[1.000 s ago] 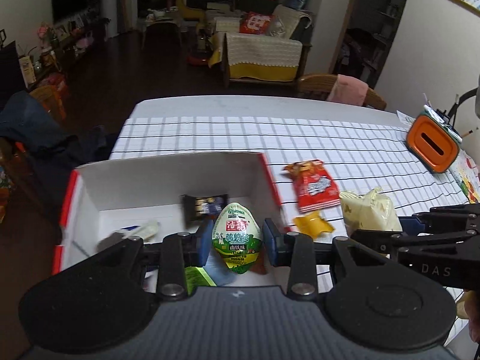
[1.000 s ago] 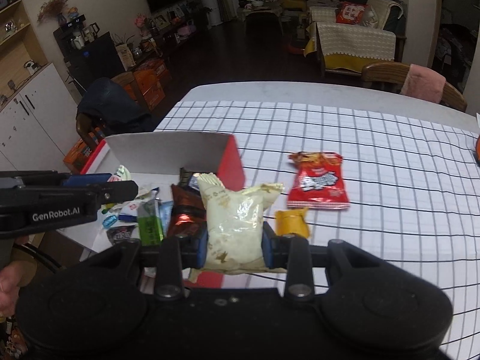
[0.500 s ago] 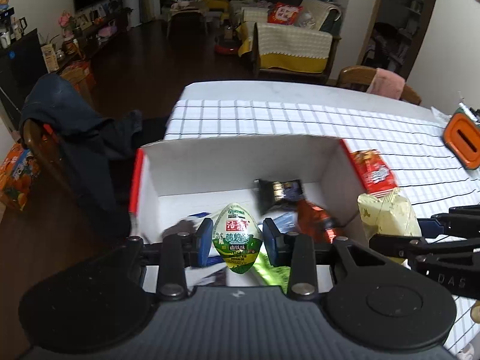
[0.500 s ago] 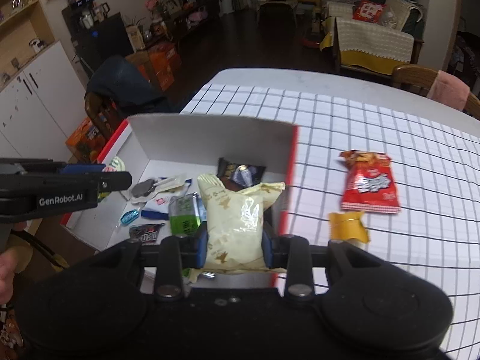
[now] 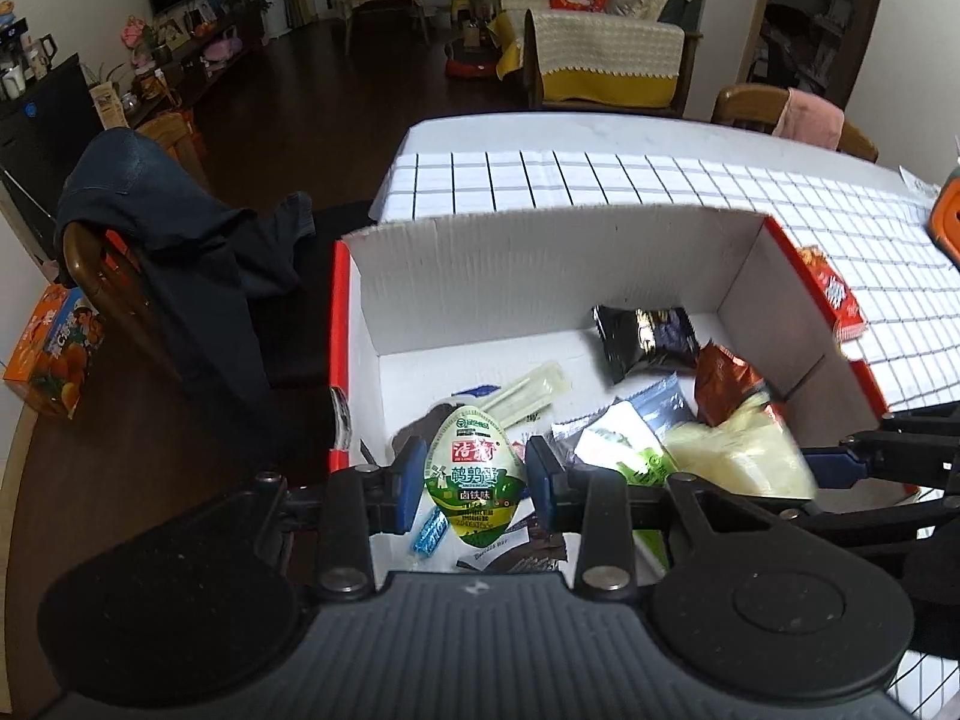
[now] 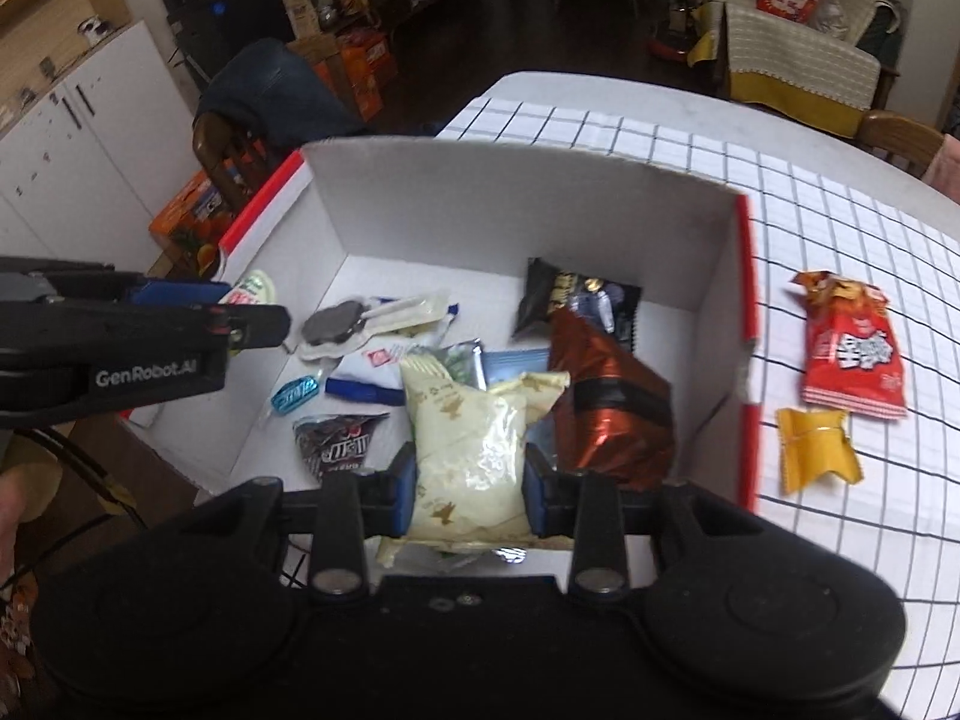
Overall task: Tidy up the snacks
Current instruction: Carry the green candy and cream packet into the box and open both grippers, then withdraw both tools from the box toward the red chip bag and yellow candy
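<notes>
My left gripper is shut on a green-and-white egg-shaped snack pack, held over the near left part of the white cardboard box with red edges. My right gripper is shut on a pale yellow snack bag, held above the box's near side. Inside the box lie several snacks: a black packet, a brown-red foil bag, a blue candy. The left gripper also shows in the right wrist view.
A red snack bag and a small yellow packet lie on the checked tablecloth right of the box. A chair with a dark jacket stands left of the table. An orange object sits at the far right.
Both grippers moved left and down with their snacks, from beside the box's right wall to over its inside. The box now fills more of both views.
</notes>
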